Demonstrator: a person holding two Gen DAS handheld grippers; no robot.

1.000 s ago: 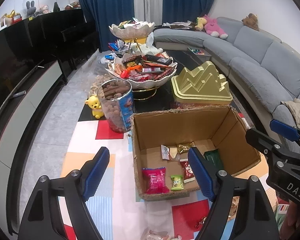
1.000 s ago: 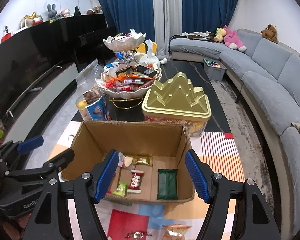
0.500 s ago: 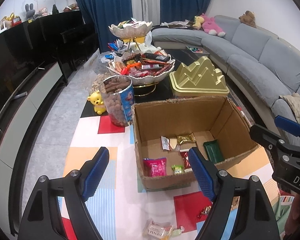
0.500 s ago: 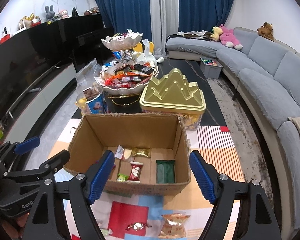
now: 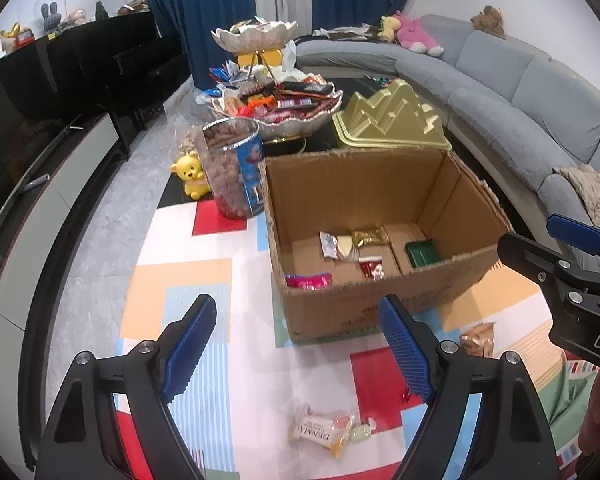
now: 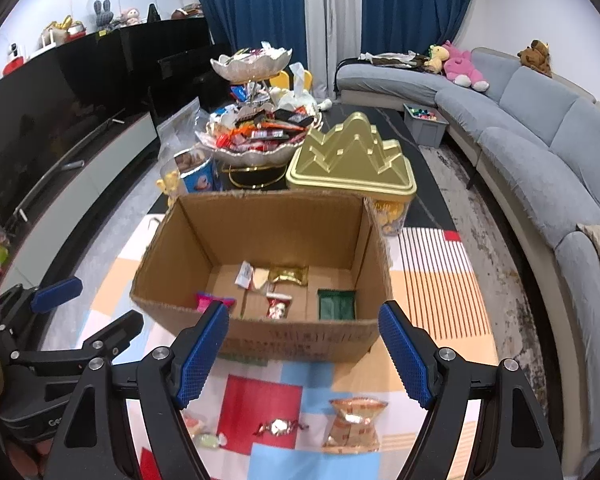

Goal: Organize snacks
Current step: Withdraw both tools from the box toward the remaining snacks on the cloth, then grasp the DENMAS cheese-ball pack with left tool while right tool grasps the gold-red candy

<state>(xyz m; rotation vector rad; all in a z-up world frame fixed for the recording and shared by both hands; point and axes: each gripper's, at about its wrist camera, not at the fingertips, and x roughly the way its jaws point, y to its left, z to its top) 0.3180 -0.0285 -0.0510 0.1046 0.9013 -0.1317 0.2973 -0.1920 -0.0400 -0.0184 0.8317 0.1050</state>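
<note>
Open corrugated cardboard box (image 6: 268, 276) sits on a colour-block mat (image 5: 204, 280), centre of both views, holding a pink packet (image 5: 309, 280), gold foil pouch (image 6: 288, 274), red wrapper (image 6: 279, 306), dark green packet (image 6: 336, 304). Loose snacks lie on the mat at 6 o'clock of the box: only the left view shows a pale crinkly biscuit pack (image 5: 320, 430); only the right view shows a twisted candy (image 6: 280, 426) and a copper foil bag (image 6: 354, 424). Left gripper (image 5: 300, 348) wide, empty, jaws just opened a bit more. Right gripper (image 6: 304, 354) wide, empty, jaws just opened. At 12 o'clock: ridged gold tin (image 6: 352, 160), scalloped two-tier tray (image 6: 256, 148) piled with bars; clear nut jar (image 5: 232, 168) at 10.
</note>
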